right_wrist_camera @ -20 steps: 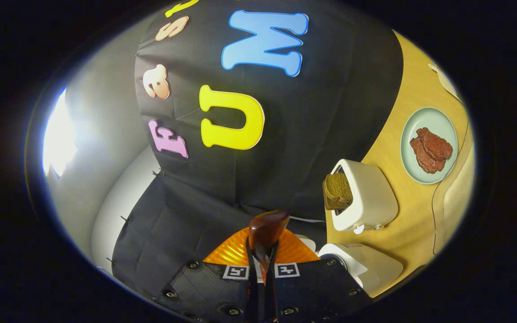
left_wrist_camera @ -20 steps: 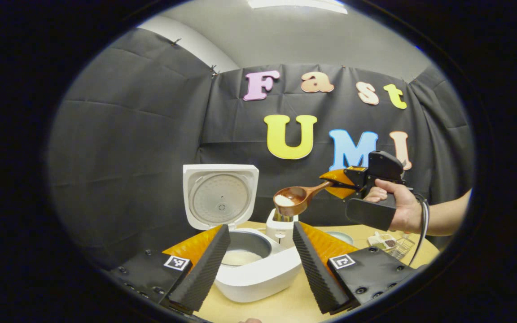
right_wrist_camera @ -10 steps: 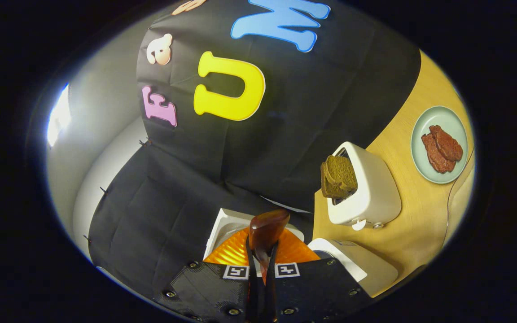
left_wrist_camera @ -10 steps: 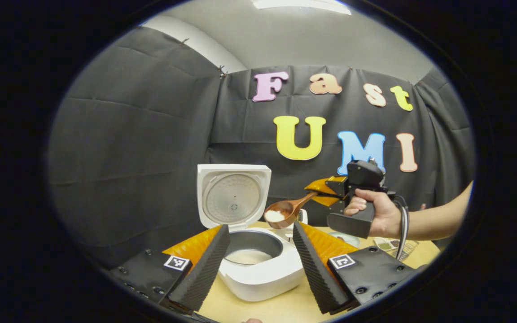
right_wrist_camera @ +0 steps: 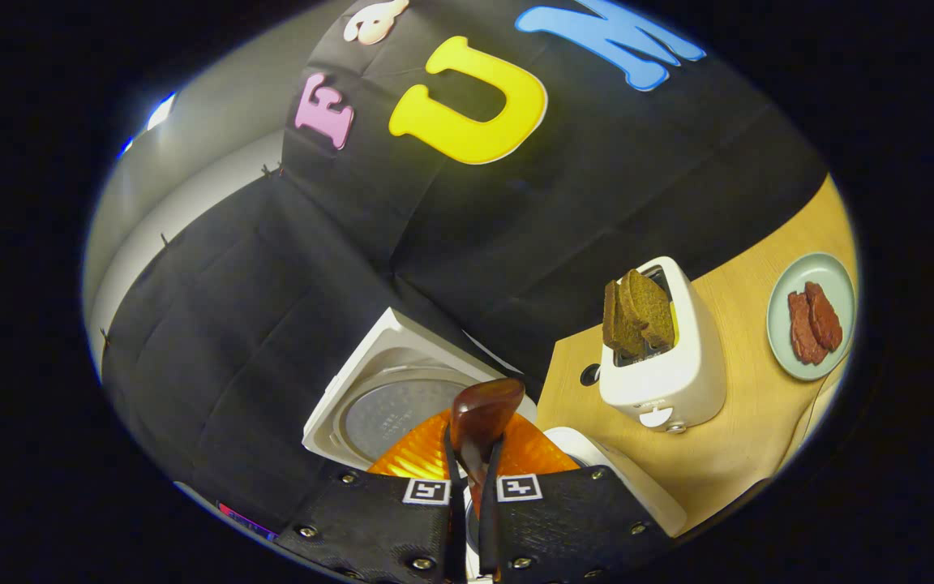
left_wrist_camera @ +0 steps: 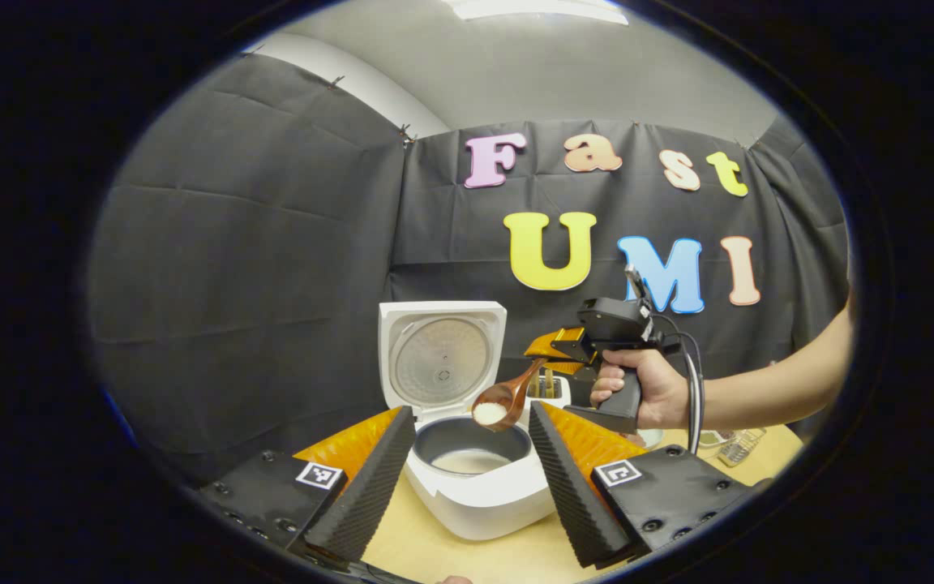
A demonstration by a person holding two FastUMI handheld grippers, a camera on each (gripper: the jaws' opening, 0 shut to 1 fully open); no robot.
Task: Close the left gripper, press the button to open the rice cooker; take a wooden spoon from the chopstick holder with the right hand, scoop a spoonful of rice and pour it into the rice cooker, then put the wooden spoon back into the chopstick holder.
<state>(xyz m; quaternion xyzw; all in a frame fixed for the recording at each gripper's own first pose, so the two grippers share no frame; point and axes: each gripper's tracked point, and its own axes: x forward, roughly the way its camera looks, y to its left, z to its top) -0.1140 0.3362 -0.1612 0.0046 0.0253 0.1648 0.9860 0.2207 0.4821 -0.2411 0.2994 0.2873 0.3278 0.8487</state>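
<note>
The white rice cooker (left_wrist_camera: 479, 499) stands on the table with its lid (left_wrist_camera: 442, 362) up; some rice lies in its dark pot (left_wrist_camera: 471, 461). My left gripper (left_wrist_camera: 467, 462) is open, its two fingers on either side of the cooker. A hand holds my right gripper (left_wrist_camera: 552, 355) above the cooker's right side, shut on the handle of the wooden spoon (left_wrist_camera: 502, 401). The spoon's bowl carries white rice and hangs tilted over the pot's rim. In the right gripper view the spoon (right_wrist_camera: 479, 418) sticks out between the shut fingers, with the cooker lid (right_wrist_camera: 390, 410) beyond.
A white toaster (right_wrist_camera: 661, 365) with two dark bread slices stands behind the cooker. A pale green plate (right_wrist_camera: 811, 324) with reddish meat pieces lies further right. A small clear container (left_wrist_camera: 739, 444) sits at the table's right edge. The booth's cloth wall is close behind.
The right gripper has carried the rice-filled spoon down and to the left, from beside the cooker to just over the pot, and the spoon's bowl now tilts downward. The left gripper stays open.
</note>
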